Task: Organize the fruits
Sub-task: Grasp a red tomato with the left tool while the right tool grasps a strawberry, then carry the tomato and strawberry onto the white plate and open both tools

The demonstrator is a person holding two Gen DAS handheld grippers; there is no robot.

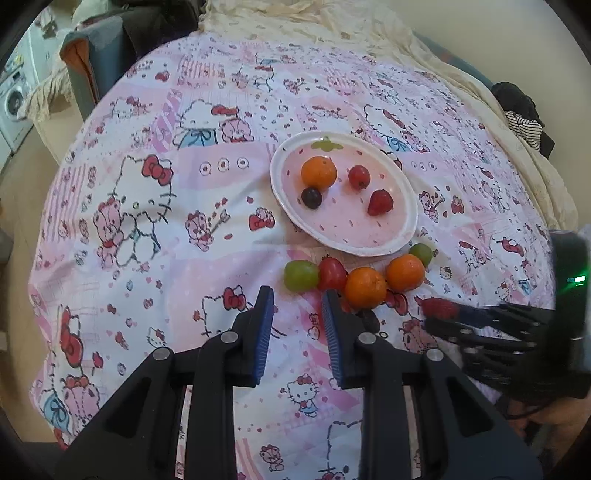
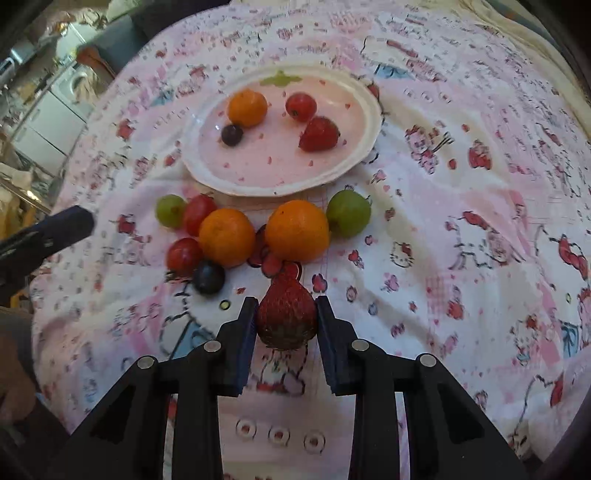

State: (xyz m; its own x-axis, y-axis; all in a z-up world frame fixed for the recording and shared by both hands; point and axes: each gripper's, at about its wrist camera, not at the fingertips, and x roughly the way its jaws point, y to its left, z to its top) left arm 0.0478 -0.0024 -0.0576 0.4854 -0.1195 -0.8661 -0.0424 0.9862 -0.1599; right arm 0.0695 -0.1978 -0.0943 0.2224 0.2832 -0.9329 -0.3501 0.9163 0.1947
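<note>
My right gripper (image 2: 286, 306) is shut on a red strawberry (image 2: 286, 314), held just above the cloth. Ahead of it lies a loose row of fruit: two oranges (image 2: 226, 236) (image 2: 296, 229), two green grapes (image 2: 348, 214) (image 2: 170, 210), two red cherry tomatoes (image 2: 198, 214) and a dark grape (image 2: 208, 276). Behind them, the white plate (image 2: 280, 173) holds an orange (image 2: 246, 108), a tomato, a strawberry and a dark grape. My left gripper (image 1: 297, 295) hovers near the row's green grape (image 1: 301, 275), jaws drawn close together with nothing between them.
A pink cartoon-print cloth (image 1: 166, 221) covers the rounded table, with cream fabric (image 1: 295, 26) beyond it. A chair (image 1: 92, 62) stands at the far left and dark clothing (image 1: 521, 110) lies at the right edge. A person's hand (image 2: 14, 387) shows at the lower left.
</note>
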